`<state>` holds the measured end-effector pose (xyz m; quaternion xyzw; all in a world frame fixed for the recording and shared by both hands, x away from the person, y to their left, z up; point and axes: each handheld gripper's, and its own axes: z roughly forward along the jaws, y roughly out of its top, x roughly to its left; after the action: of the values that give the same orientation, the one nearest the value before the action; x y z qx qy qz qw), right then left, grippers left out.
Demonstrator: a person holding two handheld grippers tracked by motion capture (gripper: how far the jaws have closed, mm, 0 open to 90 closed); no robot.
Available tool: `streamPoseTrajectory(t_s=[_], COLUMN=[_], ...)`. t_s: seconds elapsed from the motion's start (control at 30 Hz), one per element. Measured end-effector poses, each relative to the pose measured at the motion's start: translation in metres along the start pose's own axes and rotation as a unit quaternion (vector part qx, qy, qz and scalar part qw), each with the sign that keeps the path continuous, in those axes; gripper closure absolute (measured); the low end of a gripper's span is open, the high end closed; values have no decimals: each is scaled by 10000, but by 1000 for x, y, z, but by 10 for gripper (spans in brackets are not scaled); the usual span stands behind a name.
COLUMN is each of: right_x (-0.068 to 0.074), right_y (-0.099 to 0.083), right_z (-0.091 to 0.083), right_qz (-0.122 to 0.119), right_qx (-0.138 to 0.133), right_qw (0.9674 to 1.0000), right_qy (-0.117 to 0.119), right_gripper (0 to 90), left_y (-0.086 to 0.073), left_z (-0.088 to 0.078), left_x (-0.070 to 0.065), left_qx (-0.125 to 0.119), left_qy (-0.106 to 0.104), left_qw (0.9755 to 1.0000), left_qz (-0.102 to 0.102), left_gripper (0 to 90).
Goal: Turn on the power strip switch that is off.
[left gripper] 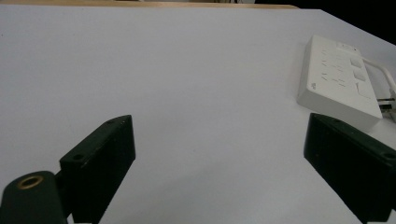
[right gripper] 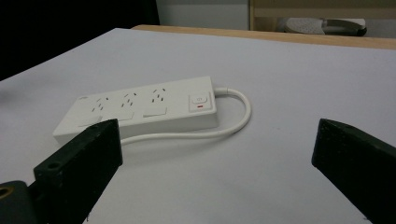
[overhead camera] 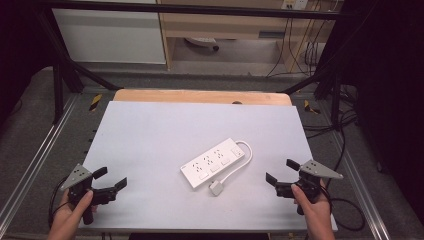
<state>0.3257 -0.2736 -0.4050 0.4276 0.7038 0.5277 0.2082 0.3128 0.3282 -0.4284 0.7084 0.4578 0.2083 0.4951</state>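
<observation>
A white power strip point(overhead camera: 212, 162) lies at an angle near the middle of the white table point(overhead camera: 165, 130); it also appears in the left gripper view point(left gripper: 338, 81) and the right gripper view point(right gripper: 140, 109). Its white cable point(overhead camera: 239, 164) loops back to a plug point(overhead camera: 216, 187) beside it. My left gripper point(overhead camera: 110, 179) hovers open at the table's front left, nothing between its jaws. My right gripper point(overhead camera: 282, 171) hangs open at the front right, pointing toward the strip, also holding nothing. A hand holds each gripper.
The table's wooden far edge point(overhead camera: 200, 96) borders a dark metal frame point(overhead camera: 65, 75). Cables point(overhead camera: 345, 135) trail on the floor to the right. Bare table surface surrounds the strip on all sides.
</observation>
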Motion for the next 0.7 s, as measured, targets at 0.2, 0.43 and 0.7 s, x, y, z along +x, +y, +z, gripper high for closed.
streamPoseTrajectory(t_s=[0.2, 0.43, 0.7], right_x=[4, 8, 14], right_y=[9, 16, 26], right_z=[0, 5, 16], right_qz=[-46, -111, -119], right_qx=[-38, 23, 124], right_qw=[10000, 9999, 9998], right_qy=[29, 31, 38], right_gripper=[22, 22, 30], left_y=[-1, -1, -1], left_z=[0, 1, 1], left_x=[0, 0, 0], left_qx=[51, 90, 110], left_qy=[22, 32, 20], left_qw=[10000, 10000, 9999], left_qz=[-2, -9, -57], left_gripper=[88, 87, 88])
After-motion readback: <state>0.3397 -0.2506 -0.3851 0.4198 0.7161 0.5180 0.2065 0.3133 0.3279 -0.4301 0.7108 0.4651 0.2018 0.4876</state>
